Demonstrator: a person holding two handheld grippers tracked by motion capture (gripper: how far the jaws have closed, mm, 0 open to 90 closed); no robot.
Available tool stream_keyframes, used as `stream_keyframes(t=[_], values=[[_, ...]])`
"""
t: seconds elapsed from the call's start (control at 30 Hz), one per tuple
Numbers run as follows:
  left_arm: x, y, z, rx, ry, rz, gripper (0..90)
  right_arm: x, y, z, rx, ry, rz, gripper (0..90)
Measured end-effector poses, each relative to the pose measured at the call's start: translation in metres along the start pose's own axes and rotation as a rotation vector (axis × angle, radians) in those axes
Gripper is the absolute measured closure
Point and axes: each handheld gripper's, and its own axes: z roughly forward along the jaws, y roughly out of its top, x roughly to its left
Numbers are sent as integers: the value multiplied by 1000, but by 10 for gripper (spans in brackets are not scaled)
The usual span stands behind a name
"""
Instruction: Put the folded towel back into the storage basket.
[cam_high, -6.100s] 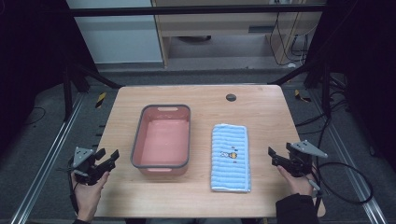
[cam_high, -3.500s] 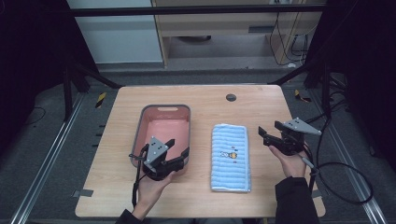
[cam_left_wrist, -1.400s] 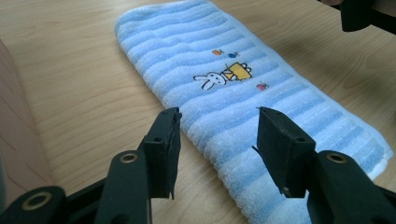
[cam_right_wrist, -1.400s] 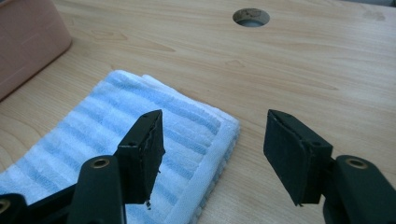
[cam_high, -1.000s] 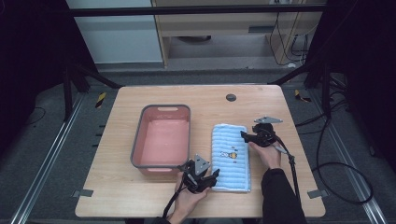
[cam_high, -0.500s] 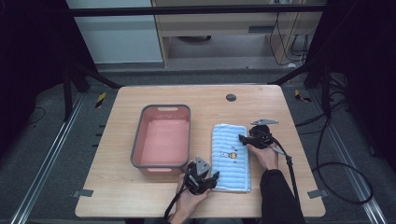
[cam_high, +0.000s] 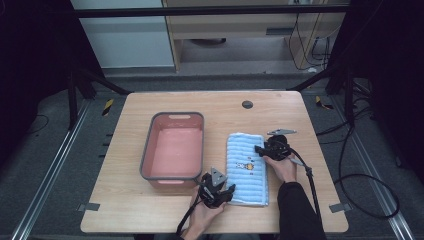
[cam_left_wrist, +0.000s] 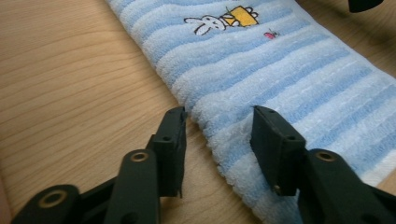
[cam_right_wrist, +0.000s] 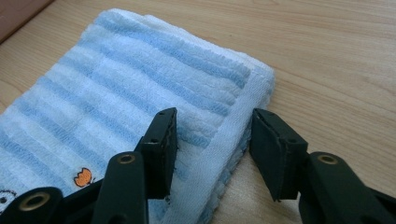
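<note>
Folded blue-and-white striped towel (cam_high: 246, 167), rabbit motif, lies right of the pink tub (cam_high: 174, 148); both grippers' closing jaws straddle its edges, not yet clamped.

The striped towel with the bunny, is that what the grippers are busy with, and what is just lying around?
In the job:
- folded blue-and-white striped terry towel
- left hand-held gripper, jaws just closing around its near edge
- right hand-held gripper, jaws just closing around its far corner

Just lying about:
- pink rectangular plastic tub
- round dark hole in the wooden table
</note>
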Motion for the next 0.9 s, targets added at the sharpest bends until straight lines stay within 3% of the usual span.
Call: stream_keyframes(t=[0.37,0.53,0.73,0.9], values=[[-5,2,1,14,-19,-36,740,2,-2,0,-10,42,18,702],[-8,2,0,5,-2,-25,832,4,-2,-1,-12,51,12,772],[-8,2,-2,-17,-4,-26,847,5,1,-5,-14,46,0,789],[-8,4,-8,-43,-31,-40,847,7,5,-15,-46,59,6,791]])
